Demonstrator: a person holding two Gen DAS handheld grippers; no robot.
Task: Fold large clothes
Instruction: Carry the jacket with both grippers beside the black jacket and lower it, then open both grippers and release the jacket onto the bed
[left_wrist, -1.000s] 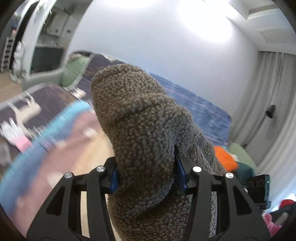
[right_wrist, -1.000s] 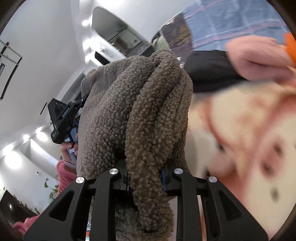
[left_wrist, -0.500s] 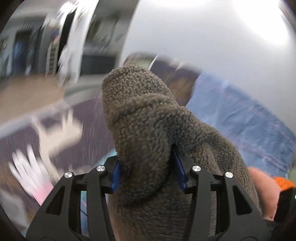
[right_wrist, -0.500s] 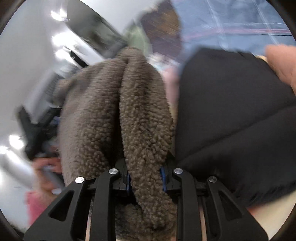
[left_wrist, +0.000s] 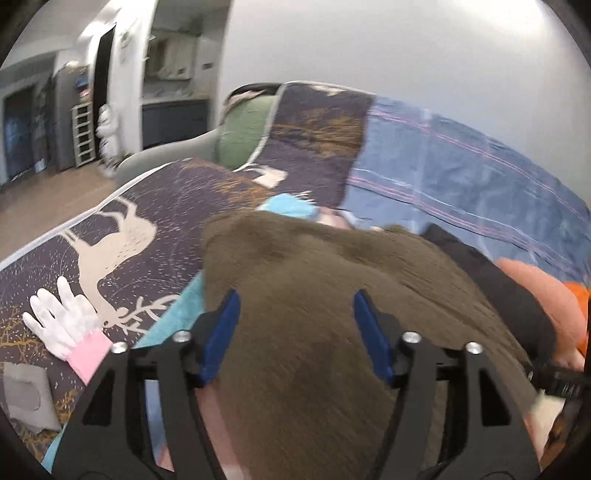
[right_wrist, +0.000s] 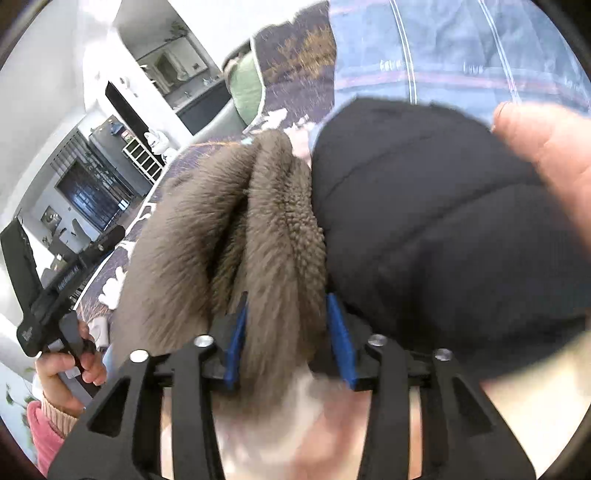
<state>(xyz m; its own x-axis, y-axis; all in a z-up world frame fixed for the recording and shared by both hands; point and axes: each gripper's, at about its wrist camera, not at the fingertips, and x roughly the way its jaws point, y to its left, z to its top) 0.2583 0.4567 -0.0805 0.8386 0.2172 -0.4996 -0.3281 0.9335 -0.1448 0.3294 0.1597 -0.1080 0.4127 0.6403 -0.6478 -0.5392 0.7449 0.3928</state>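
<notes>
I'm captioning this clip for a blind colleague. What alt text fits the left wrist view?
The left tongs straddle a blurred brown fleece garment above a bed with a dark deer-print blanket. A white glove with a pink cuff lies to the left.
</notes>
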